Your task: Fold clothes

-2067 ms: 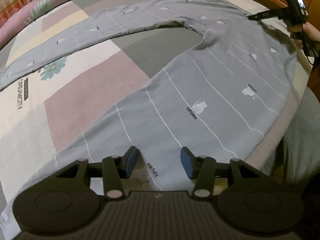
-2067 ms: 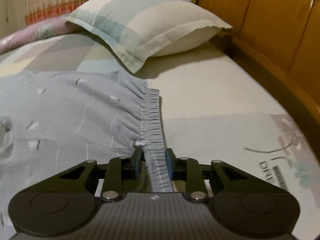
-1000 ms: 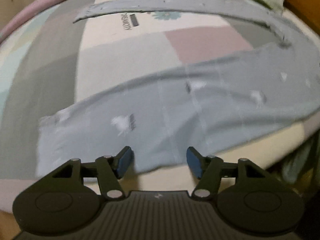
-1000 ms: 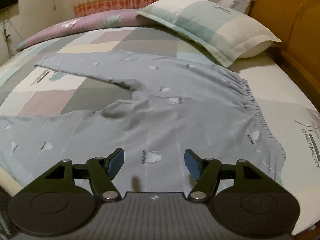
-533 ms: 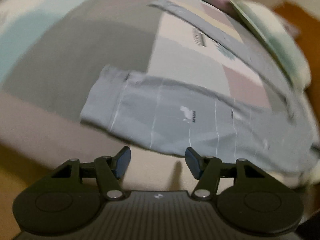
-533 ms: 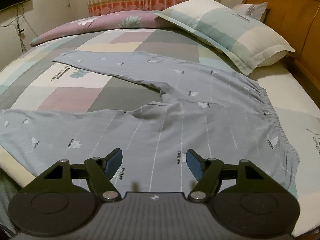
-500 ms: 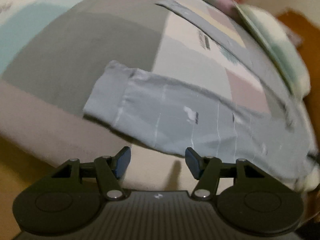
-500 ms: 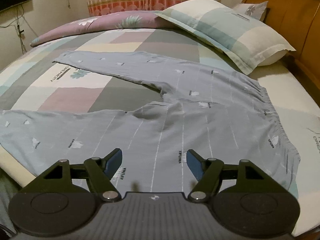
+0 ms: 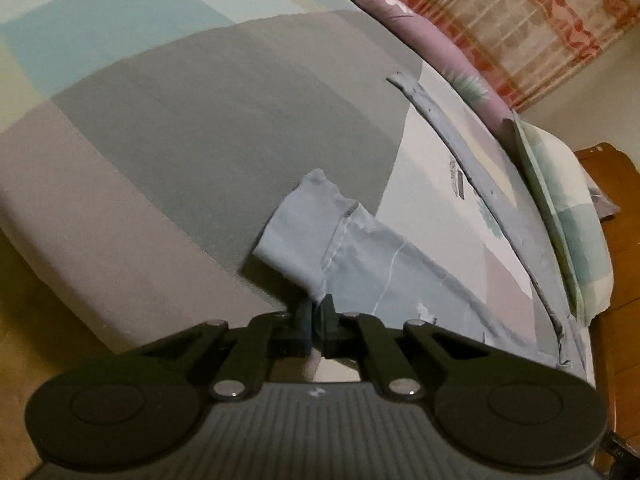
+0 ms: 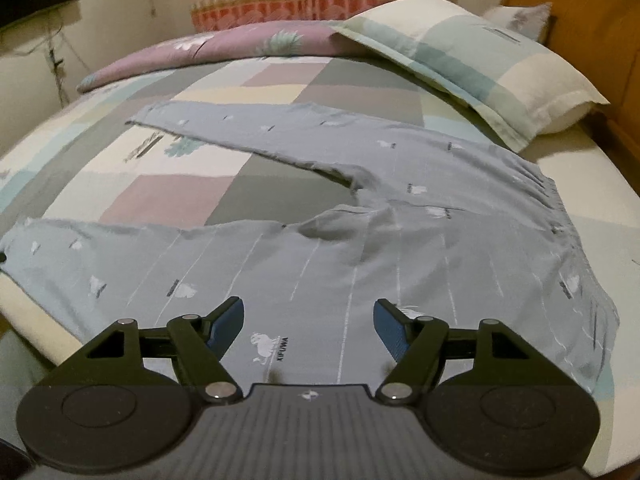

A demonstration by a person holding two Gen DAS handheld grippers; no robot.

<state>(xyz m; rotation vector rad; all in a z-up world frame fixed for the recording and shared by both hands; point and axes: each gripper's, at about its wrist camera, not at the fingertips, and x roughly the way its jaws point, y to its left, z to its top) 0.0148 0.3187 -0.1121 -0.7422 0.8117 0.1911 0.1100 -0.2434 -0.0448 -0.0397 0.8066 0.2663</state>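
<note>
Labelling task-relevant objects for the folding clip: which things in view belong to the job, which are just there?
In the job:
- grey pants, spread flat on the bed
- near leg cuff, pinched by the left gripper
- right gripper, open above the near leg

Just there:
- pillow
- patchwork bedsheet
- curtain
- wooden headboard

Trousers (image 10: pixel 400 248) — near edge hidden behind right claw (image 10: pixel 308 316).

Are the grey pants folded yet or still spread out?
Spread out: grey pants lie flat on the bed, legs apart in a V.
</note>
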